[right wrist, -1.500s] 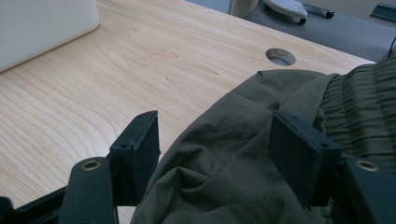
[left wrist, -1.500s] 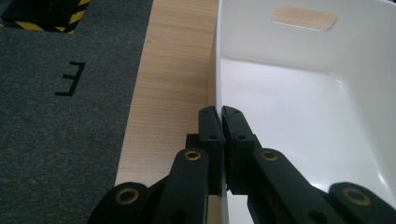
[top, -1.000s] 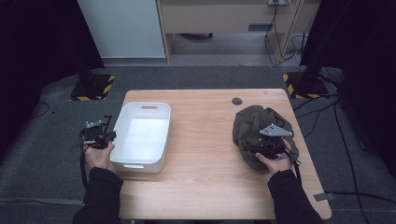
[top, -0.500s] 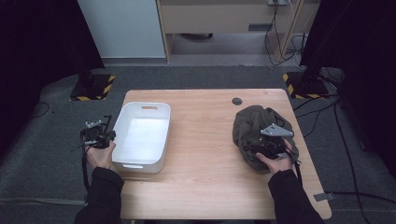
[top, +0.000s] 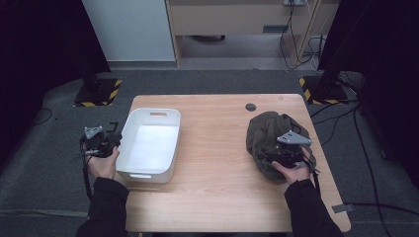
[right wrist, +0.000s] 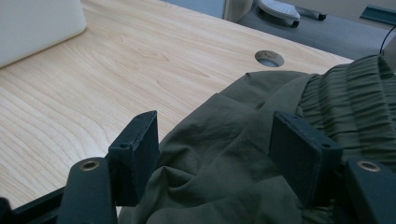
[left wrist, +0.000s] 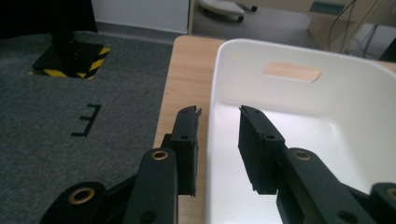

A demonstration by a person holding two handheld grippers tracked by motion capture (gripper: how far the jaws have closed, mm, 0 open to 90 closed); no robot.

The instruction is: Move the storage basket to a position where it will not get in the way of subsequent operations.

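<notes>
Little has shifted since the earlier frames: both hands sit where they were, the left perhaps a touch closer to the tub.

Right gripper (top: pixel 282 154) at right centre of the high view, jaws spread wide, straddling a fold of the olive garment (top: pixel 269 136) bunched on the table's (top: pixel 217 143) right side. Cloth lies directly between and ahead of the jaws; not yet pinched.

Left gripper (top: pixel 101 143) released, holding nothing, jaws either side of the white tub's (top: pixel 167 116) left rim.
</notes>
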